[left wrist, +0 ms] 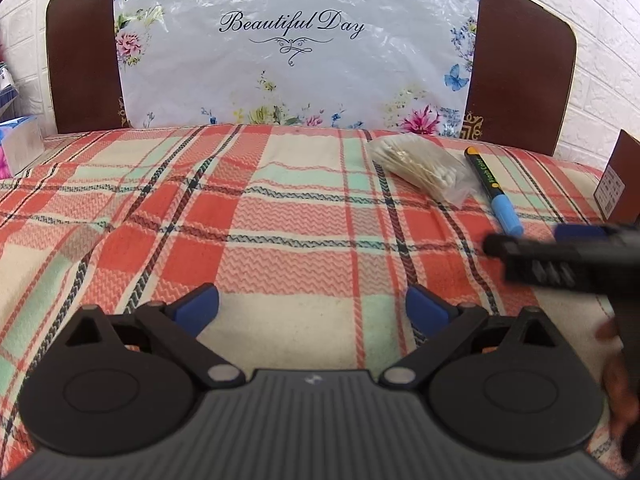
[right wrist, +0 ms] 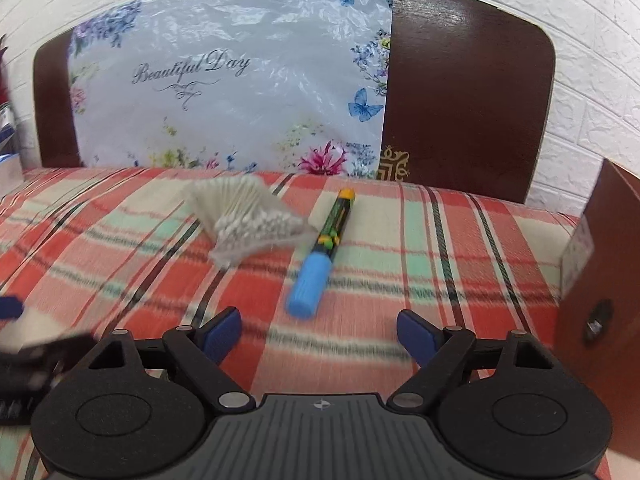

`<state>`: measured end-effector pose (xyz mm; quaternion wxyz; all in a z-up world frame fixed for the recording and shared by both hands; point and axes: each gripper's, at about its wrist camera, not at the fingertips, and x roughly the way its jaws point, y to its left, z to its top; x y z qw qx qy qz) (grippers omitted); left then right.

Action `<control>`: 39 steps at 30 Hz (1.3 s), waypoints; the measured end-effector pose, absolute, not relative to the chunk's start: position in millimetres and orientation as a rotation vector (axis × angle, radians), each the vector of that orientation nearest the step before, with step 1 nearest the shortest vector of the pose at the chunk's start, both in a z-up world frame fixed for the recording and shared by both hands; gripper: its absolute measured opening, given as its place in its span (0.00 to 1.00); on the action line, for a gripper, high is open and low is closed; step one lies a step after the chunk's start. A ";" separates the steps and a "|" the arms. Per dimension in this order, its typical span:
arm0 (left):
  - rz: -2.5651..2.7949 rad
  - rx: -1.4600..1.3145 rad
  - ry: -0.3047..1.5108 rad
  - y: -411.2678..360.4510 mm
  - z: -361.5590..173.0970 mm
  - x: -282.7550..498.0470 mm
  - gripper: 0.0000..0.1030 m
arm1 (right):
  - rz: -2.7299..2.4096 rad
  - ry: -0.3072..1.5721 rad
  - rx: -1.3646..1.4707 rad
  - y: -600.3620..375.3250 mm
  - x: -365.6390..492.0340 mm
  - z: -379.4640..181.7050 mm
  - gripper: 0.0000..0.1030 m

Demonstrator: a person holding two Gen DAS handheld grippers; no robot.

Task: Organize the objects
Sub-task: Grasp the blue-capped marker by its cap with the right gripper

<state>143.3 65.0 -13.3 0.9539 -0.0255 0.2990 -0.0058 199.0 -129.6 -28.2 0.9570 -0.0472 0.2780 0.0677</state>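
Observation:
A clear bag of cotton swabs (left wrist: pixel 420 164) (right wrist: pixel 250 216) lies on the plaid cloth (left wrist: pixel 280 220). Right beside it rests a marker (left wrist: pixel 494 190) (right wrist: pixel 324 252) with a blue cap and an orange end. My left gripper (left wrist: pixel 312 308) stands open over bare cloth, nothing between its fingers. My right gripper (right wrist: pixel 318 338) is open too, its fingers just short of the marker's blue cap and empty. In the left wrist view the right gripper (left wrist: pixel 560 256) shows blurred at the right edge, near the marker's cap.
A brown headboard (left wrist: pixel 520 68) with a flowered plastic sheet (left wrist: pixel 296 48) stands behind the cloth. A brown box (right wrist: pixel 600 280) stands at the right edge. A blue and pink packet (left wrist: pixel 20 144) sits at the far left. A hand (left wrist: pixel 620 380) shows at the right.

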 end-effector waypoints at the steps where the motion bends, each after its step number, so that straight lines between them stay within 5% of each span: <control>1: -0.012 -0.053 0.607 65.4 -14.0 144.2 0.98 | 0.138 0.570 -0.084 -129.9 206.2 -28.0 0.71; 2: -0.012 -0.056 0.608 65.9 -14.0 144.1 0.98 | 0.144 0.573 -0.071 -131.2 212.4 -27.4 0.67; 4: -0.011 -0.056 0.609 66.2 -14.3 144.6 0.98 | 0.146 0.570 -0.062 -132.5 217.7 -25.5 0.39; 7: -0.011 -0.052 0.611 66.8 -14.5 145.3 0.98 | 0.147 0.573 -0.063 -134.8 212.9 -25.1 0.17; 27: 0.007 -0.014 0.620 61.9 -14.0 145.3 1.00 | 0.194 0.622 0.038 -186.6 25.2 -31.6 0.16; 39: -0.116 -0.107 0.789 26.5 9.9 107.0 0.94 | 0.220 0.618 0.082 -203.7 3.0 -34.3 0.16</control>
